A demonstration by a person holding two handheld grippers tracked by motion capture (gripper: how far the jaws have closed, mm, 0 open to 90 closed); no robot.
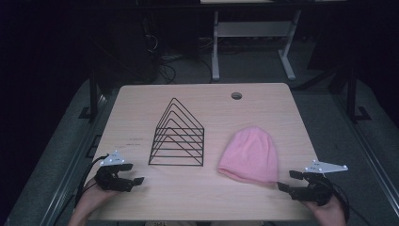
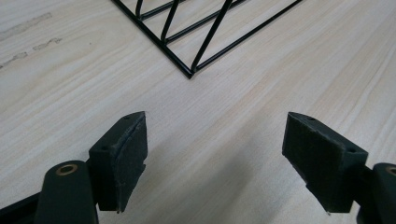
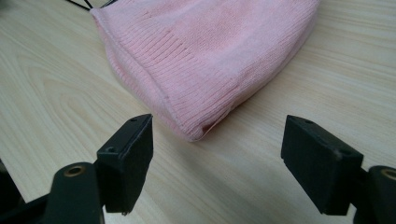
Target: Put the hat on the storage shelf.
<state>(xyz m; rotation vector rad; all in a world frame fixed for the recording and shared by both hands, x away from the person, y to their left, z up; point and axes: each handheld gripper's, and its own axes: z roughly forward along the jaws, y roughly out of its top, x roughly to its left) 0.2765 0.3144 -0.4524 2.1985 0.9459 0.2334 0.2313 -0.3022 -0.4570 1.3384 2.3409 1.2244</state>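
Knitwear lies flat on the right half of the light wooden table (image 1: 197, 197): a pink beanie (image 1: 249, 155), its rounded crown toward the far edge and its ribbed brim toward the person. Beside it, about the middle of the table and well apart from the hat, stands a black wire file rack (image 1: 178, 134) made of triangular dividers set one behind another on a rectangular base. The right gripper (image 1: 288, 181) is held low at the near right corner of the table, just beside the near right corner of the brim without touching it; in the right gripper view the beanie (image 3: 210, 56) spreads across the upper part of the picture, with the corner of its ribbed brim reaching down toward the gap between the two black jaws, which stand wide apart with bare tabletop between them. The left gripper (image 1: 133, 173) is held low at the near left of the table, near the front left corner of the rack and apart from it; in the left gripper view that corner of the wire file rack (image 2: 189, 72) lies ahead of the jaws, which are likewise spread wide with nothing between their pads. A round cable hole (image 1: 236, 96) sits near the far edge of the table.
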